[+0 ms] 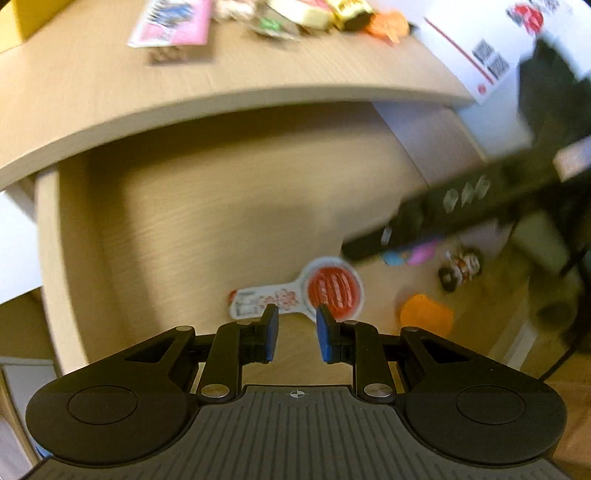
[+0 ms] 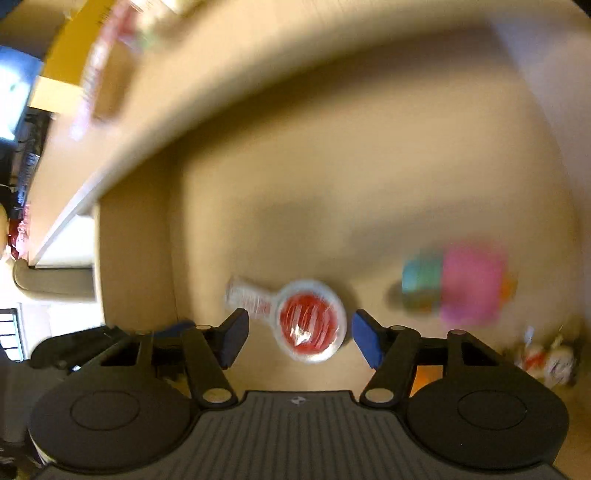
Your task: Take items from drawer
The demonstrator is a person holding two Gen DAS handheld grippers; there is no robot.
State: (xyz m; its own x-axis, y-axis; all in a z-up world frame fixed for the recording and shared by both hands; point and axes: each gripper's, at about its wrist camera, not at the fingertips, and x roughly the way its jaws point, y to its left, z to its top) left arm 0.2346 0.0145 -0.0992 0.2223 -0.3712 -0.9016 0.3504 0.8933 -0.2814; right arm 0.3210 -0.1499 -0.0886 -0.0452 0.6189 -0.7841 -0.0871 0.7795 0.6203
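Observation:
An open wooden drawer [image 1: 192, 221] lies below the tabletop edge. On its floor rests a white paddle-shaped packet with a red round centre [image 1: 332, 290] [image 2: 312, 321]. My left gripper [image 1: 297, 332] hovers over the packet's handle end, open, nothing between its blue pads. My right gripper [image 2: 299, 338] is open wide, with the packet's red disc lying between and below its pads. From the left wrist view the right gripper's black body [image 1: 443, 218] reaches in from the right. A pink and teal item [image 2: 454, 284], an orange piece [image 1: 426, 314] and a small figurine [image 1: 461, 267] also lie in the drawer.
The tabletop [image 1: 147, 96] above the drawer carries a pink packet [image 1: 173, 22], yellow snacks [image 1: 317, 13], an orange wrapper [image 1: 388, 24] and a white printed sheet [image 1: 491, 48]. Both views are motion-blurred.

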